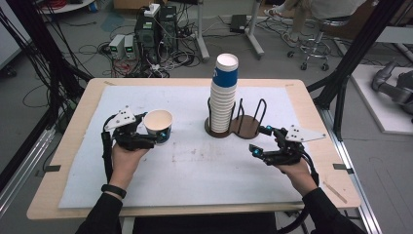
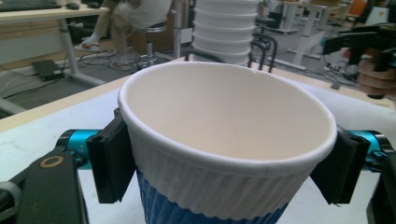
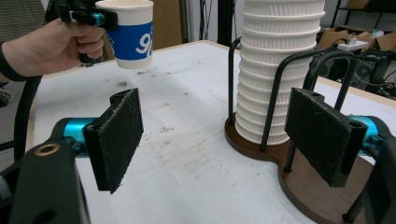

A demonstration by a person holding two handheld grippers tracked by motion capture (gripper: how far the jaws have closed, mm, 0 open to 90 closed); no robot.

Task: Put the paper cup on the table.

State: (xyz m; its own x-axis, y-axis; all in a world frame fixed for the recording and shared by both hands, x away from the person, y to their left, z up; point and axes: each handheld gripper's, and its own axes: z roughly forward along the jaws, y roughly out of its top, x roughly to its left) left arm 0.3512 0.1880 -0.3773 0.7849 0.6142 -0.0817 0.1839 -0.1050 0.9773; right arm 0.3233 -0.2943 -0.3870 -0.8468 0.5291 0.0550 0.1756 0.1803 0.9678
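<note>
On white mat point(image 1: 195, 165): cup rack point(image 1: 241, 127)

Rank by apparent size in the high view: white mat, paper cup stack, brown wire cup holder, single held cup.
1. White rectangular table mat
2. Tall stack of white-and-blue paper cups
3. Brown two-slot wooden holder with black wire hoops
4. Single white-and-blue paper cup, held in left hand-held gripper
</note>
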